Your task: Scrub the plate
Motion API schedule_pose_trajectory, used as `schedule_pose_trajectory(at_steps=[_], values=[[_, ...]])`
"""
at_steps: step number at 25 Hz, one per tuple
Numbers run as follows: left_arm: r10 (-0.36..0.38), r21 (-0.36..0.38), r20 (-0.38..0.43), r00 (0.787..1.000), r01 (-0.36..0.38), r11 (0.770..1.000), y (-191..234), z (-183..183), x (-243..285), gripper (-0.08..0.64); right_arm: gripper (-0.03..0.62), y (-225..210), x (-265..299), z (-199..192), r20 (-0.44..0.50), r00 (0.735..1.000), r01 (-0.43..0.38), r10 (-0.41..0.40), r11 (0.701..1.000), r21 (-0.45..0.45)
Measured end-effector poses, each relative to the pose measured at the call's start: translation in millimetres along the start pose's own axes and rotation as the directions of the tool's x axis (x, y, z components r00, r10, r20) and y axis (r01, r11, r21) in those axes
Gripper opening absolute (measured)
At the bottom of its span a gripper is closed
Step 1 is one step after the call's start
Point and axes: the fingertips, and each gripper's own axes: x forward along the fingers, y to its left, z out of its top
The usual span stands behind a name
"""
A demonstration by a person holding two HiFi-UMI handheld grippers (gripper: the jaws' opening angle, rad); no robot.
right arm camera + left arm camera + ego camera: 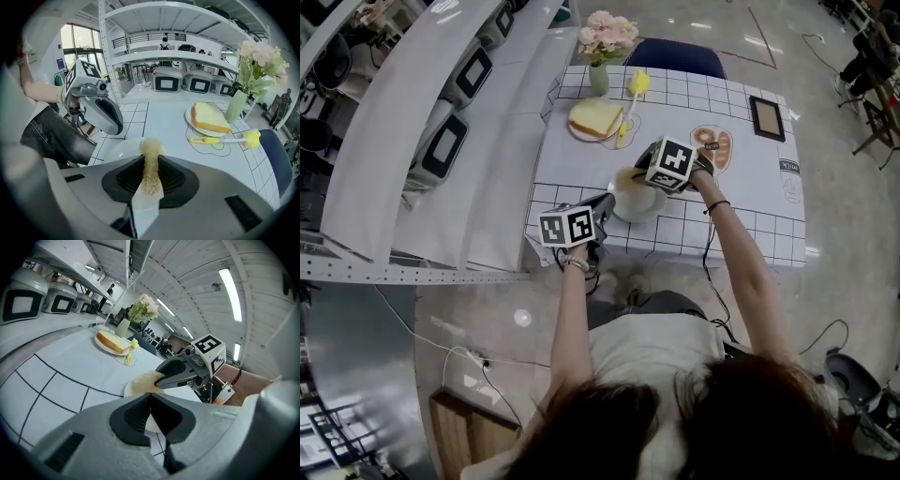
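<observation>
the plate (639, 202) lies on the tabletop (750, 187) close to its near edge, a little left of the middle. the left gripper (607, 202) comes in from the near left, and its jaws are pinched tight on the plate's near rim; in the left gripper view the thin white rim (152, 425) runs straight between them. the right gripper (639, 178) reaches in over the plate's far right side with its jaws squeezed on a yellowish fibrous sponge (151, 161). the sponge's free end sticks out past the jaws and seems to rest on the plate's face (117, 150). the two grippers face each other across the plate, their tips near but apart.

by the far edge, left of the middle, bread (595, 118) sits on a dish. a yellow brush (628, 105) lies just to its right, and a vase (599, 77) of pale flowers stands behind it at the edge. a dark frame (766, 117) lies near the far right corner. the tabletop is white with a black grid along its borders.

a blue chair (675, 56) stands beyond the far edge. white shelves (403, 112) with grey boxy appliances run along the left, over a glossy floor (853, 216).
</observation>
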Motion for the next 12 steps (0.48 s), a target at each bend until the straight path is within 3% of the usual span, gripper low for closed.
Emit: schedule_pose_trajectory(at_steps=[12], values=[[0.001, -0.016, 0.015, 1.0, -0.001, 1.0, -2.8, -4.6, 4.3, 0.011, 0.08, -3.5, -3.3, -4.6, -0.008, 1.0, 0.008, -0.009, 1.0, -0.01]])
